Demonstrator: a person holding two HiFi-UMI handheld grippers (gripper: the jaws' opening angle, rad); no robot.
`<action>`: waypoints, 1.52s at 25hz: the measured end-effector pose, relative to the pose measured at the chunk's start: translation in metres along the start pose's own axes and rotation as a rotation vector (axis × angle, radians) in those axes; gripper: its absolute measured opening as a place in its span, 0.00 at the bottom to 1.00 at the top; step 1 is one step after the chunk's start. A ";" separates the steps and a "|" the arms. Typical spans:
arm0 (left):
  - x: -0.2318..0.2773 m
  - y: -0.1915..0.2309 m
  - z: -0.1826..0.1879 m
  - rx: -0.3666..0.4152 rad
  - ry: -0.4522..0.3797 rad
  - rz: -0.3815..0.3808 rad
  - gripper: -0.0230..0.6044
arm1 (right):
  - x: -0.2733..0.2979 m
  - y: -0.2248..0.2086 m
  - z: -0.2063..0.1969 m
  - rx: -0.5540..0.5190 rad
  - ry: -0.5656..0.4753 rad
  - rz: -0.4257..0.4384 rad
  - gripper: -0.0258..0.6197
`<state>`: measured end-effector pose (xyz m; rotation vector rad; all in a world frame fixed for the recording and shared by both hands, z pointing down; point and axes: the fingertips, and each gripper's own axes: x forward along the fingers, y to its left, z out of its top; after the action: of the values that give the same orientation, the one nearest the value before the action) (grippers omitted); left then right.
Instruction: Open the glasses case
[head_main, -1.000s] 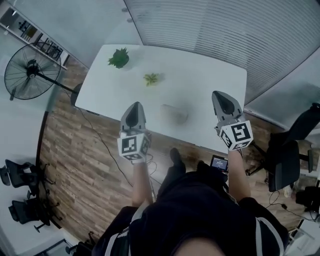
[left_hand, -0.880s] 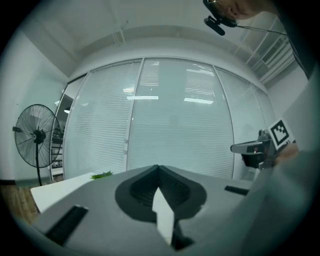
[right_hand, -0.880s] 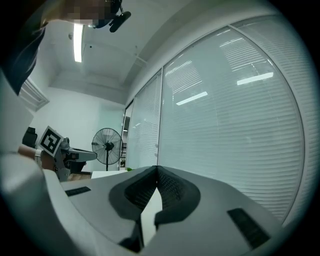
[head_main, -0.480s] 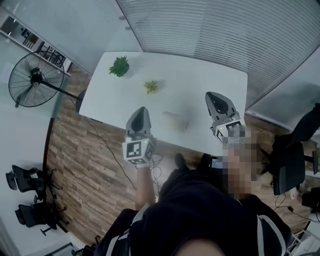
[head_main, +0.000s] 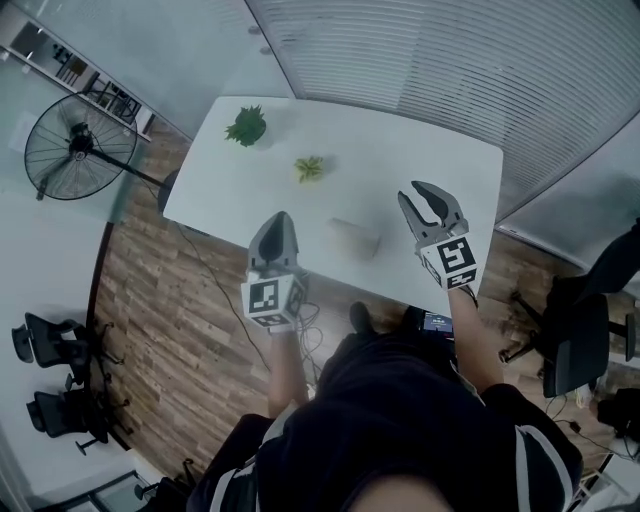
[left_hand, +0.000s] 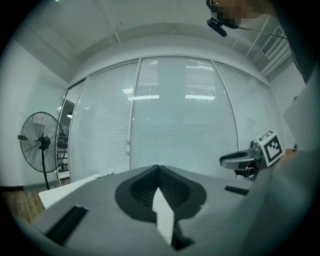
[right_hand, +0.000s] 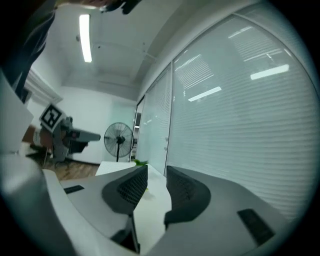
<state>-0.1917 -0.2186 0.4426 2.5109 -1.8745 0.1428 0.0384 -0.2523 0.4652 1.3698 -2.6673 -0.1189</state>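
A pale, soft-looking glasses case (head_main: 355, 238) lies on the white table (head_main: 400, 150) near its front edge, blurred in the head view. My left gripper (head_main: 277, 220) hovers left of the case at the table's edge, jaws shut together with nothing in them (left_hand: 159, 172). My right gripper (head_main: 425, 200) hangs to the right of the case, apart from it. Its jaws are opening, and only bare table shows in the gap between them (right_hand: 156, 182). Neither gripper view shows the case.
A leafy green plant (head_main: 247, 126) and a smaller pale one (head_main: 309, 168) stand at the table's far left. A standing fan (head_main: 75, 155) is on the wood floor to the left, office chairs (head_main: 575, 330) to the right. Blinds cover the glass wall behind.
The right gripper's jaws, shut in the earlier frames, now stand apart, and that gripper has come lower and closer to the case. The left gripper has barely moved.
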 end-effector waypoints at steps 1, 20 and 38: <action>-0.001 0.003 -0.002 -0.002 0.004 0.006 0.03 | 0.006 0.006 -0.011 -0.068 0.045 0.013 0.24; -0.029 0.049 -0.019 -0.014 0.046 0.101 0.03 | 0.021 0.171 -0.270 -0.917 0.495 0.466 0.24; -0.022 0.046 -0.024 -0.010 0.065 0.077 0.03 | 0.054 0.118 -0.233 -0.786 0.469 0.225 0.09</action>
<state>-0.2435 -0.2093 0.4622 2.3980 -1.9428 0.2113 -0.0497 -0.2285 0.7160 0.7253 -2.0084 -0.6475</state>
